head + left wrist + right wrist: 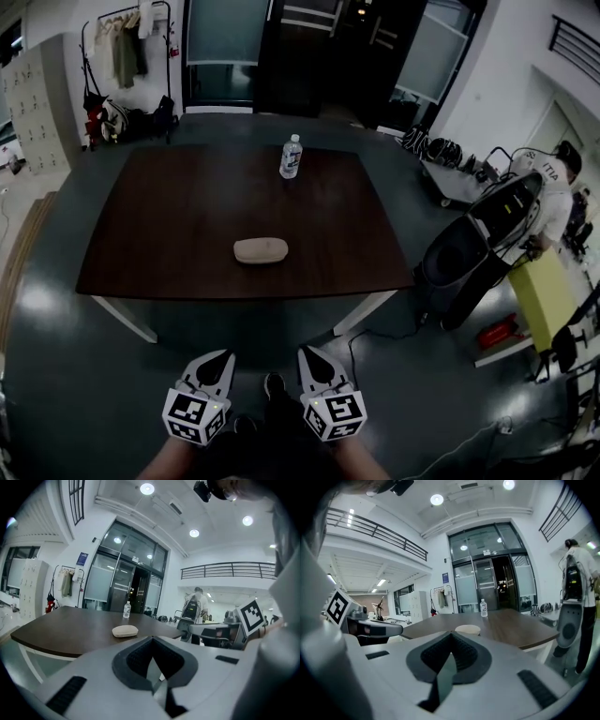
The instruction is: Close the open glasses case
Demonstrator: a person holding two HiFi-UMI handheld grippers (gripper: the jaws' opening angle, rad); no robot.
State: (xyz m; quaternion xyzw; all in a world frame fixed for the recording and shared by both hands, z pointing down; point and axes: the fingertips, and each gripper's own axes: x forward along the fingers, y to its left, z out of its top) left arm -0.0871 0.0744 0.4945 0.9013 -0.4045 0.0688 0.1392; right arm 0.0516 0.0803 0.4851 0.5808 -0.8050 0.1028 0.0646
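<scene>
While the left gripper (223, 356) and right gripper (306, 354) hang side by side over the floor, short of the table (169, 234), each gripper view shows its jaws pressed together with nothing between them. Only the head view shows the strip of bare floor between the jaw tips and the table's near edge. Only the low gripper views show the glasses case (261, 250) side-on, a flat beige oval with no raised lid visible. It lies ahead of both jaws, toward the near edge, with bare tabletop all round. Farther ahead a water bottle (291, 157) stands by the far edge. Right of the jaws, well apart, a person (553, 183) stands among equipment.
</scene>
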